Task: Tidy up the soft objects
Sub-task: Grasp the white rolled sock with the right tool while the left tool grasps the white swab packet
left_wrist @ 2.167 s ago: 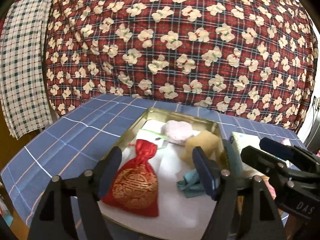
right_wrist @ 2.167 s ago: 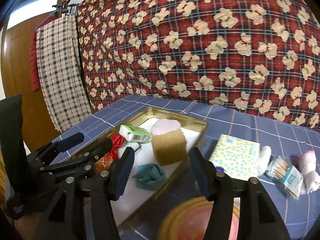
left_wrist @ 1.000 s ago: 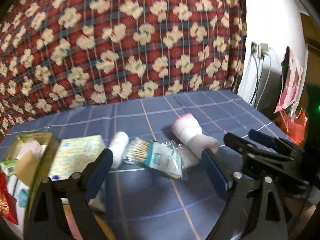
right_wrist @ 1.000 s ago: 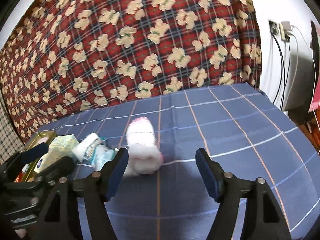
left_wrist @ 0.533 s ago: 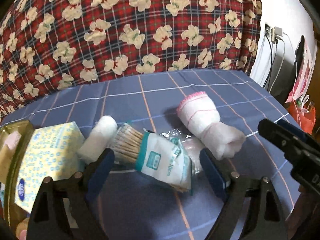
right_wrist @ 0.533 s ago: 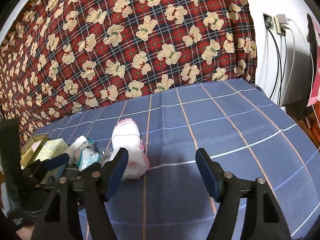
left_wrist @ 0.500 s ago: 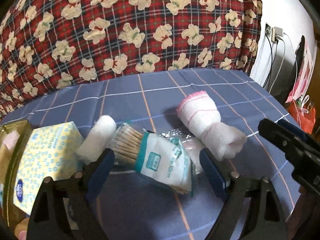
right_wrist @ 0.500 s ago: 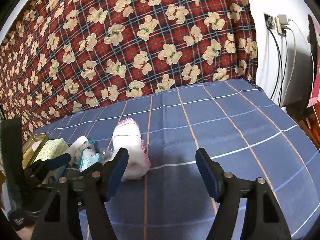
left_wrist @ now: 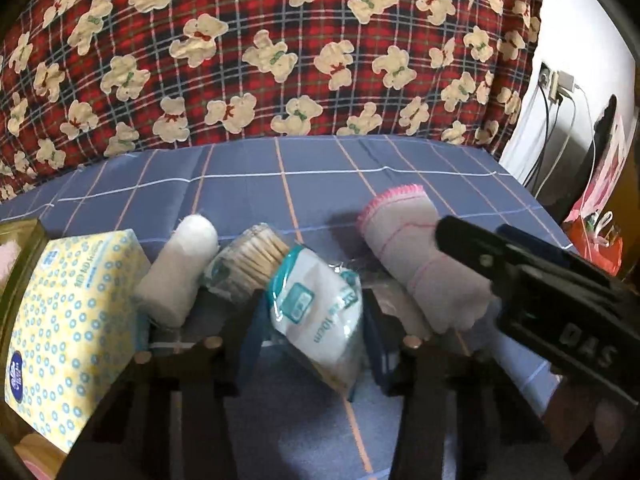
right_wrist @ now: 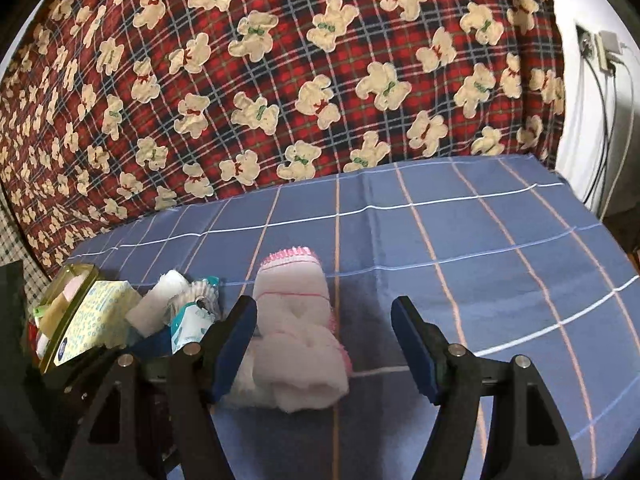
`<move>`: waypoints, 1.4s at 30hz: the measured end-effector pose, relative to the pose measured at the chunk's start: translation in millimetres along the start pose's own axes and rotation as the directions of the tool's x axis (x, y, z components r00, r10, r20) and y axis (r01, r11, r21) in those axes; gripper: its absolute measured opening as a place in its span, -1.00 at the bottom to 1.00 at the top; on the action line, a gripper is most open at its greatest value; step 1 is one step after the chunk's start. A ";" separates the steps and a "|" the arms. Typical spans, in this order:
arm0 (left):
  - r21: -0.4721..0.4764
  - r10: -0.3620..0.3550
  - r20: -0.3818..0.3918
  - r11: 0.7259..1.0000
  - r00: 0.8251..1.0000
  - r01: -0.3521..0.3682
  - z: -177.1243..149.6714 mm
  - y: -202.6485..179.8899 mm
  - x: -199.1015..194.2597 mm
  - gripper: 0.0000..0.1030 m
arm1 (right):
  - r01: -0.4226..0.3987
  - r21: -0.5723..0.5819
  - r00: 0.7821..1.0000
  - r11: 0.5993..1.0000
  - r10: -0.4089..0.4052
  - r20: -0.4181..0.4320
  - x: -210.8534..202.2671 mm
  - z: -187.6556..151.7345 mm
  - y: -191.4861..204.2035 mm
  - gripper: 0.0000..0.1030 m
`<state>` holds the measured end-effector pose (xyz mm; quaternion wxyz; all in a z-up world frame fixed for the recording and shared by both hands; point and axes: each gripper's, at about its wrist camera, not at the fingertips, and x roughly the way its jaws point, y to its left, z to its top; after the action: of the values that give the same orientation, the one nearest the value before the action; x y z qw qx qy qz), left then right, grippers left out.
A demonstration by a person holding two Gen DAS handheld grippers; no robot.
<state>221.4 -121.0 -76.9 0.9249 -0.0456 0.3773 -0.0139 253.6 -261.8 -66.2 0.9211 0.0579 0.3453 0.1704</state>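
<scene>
A clear pack of cotton swabs (left_wrist: 312, 312) lies on the blue checked cloth (left_wrist: 320, 184). My left gripper (left_wrist: 314, 340) straddles it. Its jaws are closing, and the blue pads touch the pack's two sides. To the right lies a rolled white towel with a pink edge (left_wrist: 416, 256); its near end is hidden under my right gripper's arm. In the right wrist view that towel (right_wrist: 300, 340) lies between the fingers of my open right gripper (right_wrist: 324, 344). It rests against the left pad (right_wrist: 236, 340) and is clear of the right one.
A white gauze roll (left_wrist: 176, 268) and a yellow dotted tissue pack (left_wrist: 72, 320) lie left of the swabs. A gold tin (right_wrist: 68, 280) holding soft items stands beyond them. A red bear-print blanket (right_wrist: 320, 80) hangs behind the table. Cables and a socket (right_wrist: 600, 52) are at the right wall.
My left jaws have drawn in from wide apart to the swab pack's sides. My right gripper has moved up to the towel, which now lies between its fingers.
</scene>
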 end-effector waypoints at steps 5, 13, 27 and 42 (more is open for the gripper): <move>-0.010 0.001 0.032 1.000 0.999 0.000 -0.6 2.4 -6.5 -0.24 | -0.017 -0.029 0.999 0.999 0.016 -0.037 11.7 -2.4 3.9 0.40; -0.021 0.005 0.022 1.000 1.000 -0.004 -0.4 5.6 -4.2 -0.26 | -0.076 -0.001 0.993 0.997 0.075 -0.092 27.0 -7.0 -1.4 0.17; -0.063 0.038 0.089 0.997 0.995 -0.032 -3.6 13.7 -15.2 -0.32 | -0.028 -0.072 0.995 0.997 0.021 -0.096 24.7 -8.4 11.9 -0.14; -0.048 -0.015 0.107 0.999 0.994 0.021 -7.3 13.0 -20.0 -0.43 | 0.044 -0.137 0.998 0.990 -0.048 -0.030 12.6 -11.4 23.3 -0.32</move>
<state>201.9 -107.4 -69.3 0.9421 -0.0724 0.3273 -0.0106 248.5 -235.6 -77.3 0.9207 -0.0157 0.3494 0.1733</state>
